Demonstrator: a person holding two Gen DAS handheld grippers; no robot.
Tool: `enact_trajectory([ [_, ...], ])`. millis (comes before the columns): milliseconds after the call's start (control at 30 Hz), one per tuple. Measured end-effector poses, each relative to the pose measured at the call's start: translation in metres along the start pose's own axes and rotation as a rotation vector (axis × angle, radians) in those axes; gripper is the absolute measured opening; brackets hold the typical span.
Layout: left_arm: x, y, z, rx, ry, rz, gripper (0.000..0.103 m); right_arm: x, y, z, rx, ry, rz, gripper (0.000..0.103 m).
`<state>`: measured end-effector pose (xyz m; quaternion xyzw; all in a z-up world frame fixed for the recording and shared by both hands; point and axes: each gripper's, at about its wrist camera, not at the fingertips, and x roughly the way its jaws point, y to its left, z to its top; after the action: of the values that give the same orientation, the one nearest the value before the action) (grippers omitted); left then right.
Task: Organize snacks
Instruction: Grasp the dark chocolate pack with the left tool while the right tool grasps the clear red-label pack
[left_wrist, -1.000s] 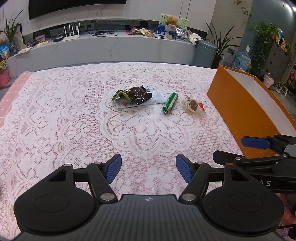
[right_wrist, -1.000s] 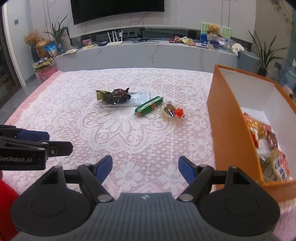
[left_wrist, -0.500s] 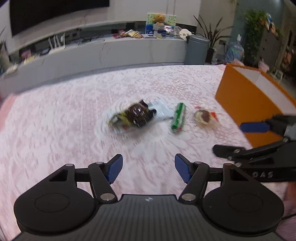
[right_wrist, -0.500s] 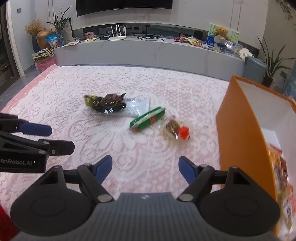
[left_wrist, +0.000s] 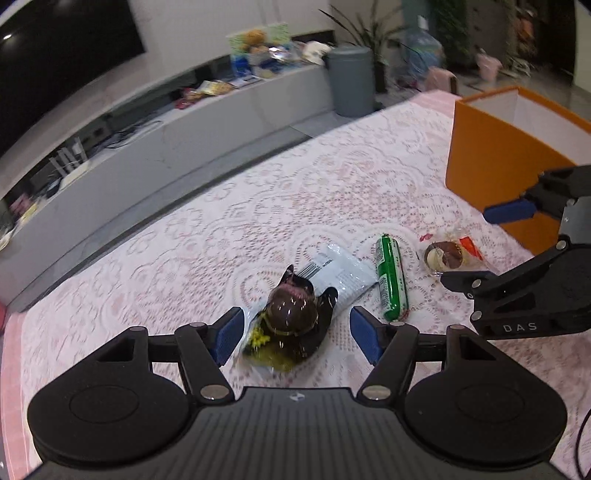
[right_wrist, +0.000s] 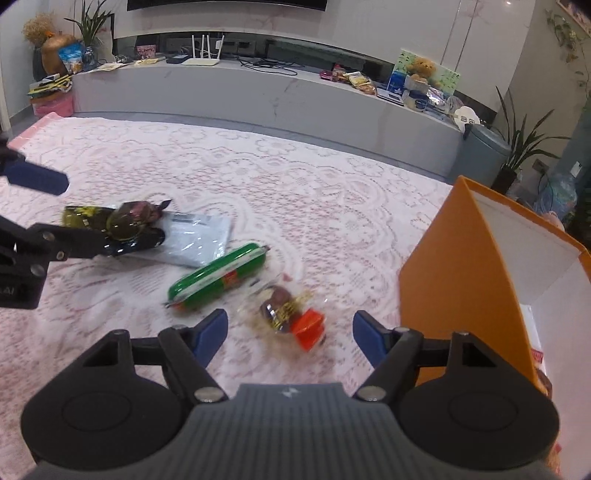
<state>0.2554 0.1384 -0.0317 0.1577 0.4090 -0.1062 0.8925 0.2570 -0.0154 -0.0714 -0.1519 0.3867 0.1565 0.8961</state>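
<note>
Several snacks lie on the lace cloth. A dark round snack in a black and yellow wrapper (left_wrist: 291, 325) sits between the open blue pads of my left gripper (left_wrist: 297, 336), partly on a pale flat packet (left_wrist: 336, 275). A green sausage stick (left_wrist: 390, 282) lies to its right. A clear-wrapped chocolate with a red tag (right_wrist: 291, 314) lies between the open pads of my right gripper (right_wrist: 290, 334). It also shows in the left wrist view (left_wrist: 448, 254). The dark snack (right_wrist: 125, 225) and the stick (right_wrist: 218, 278) show in the right wrist view.
An open orange box (right_wrist: 461, 273) with a white inside stands at the right; it also shows in the left wrist view (left_wrist: 495, 158). The pink lace cloth (right_wrist: 295, 192) covers the table. A long grey counter (right_wrist: 258, 96) runs behind it.
Both grippers have moved forward and down to the snacks. The left one now straddles the dark snack, the right one straddles the red-tagged chocolate. Both stay open.
</note>
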Motion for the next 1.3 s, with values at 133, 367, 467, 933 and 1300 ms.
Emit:
enact_trajectory([
  [133,0.021,0.006,0.009,0.049,0.023,-0.058,0.077,0.011,0.002,0.004,-0.023,-0.003,-0.012,0.073],
  [367,0.053,0.016,0.011,0.023,0.080,-0.095,0.077,0.027,0.002,0.007,-0.019,-0.006,-0.004,0.067],
  [467,0.060,0.022,0.010,-0.030,0.087,-0.126,0.077,0.030,0.001,0.008,-0.009,-0.010,0.012,0.063],
  [933,0.053,0.022,0.002,-0.164,0.077,-0.092,0.056,0.030,-0.005,0.001,0.035,0.021,0.069,0.044],
  [1300,-0.002,0.012,-0.014,-0.344,0.004,-0.080,0.051,-0.008,0.001,-0.004,0.027,-0.015,0.114,0.032],
])
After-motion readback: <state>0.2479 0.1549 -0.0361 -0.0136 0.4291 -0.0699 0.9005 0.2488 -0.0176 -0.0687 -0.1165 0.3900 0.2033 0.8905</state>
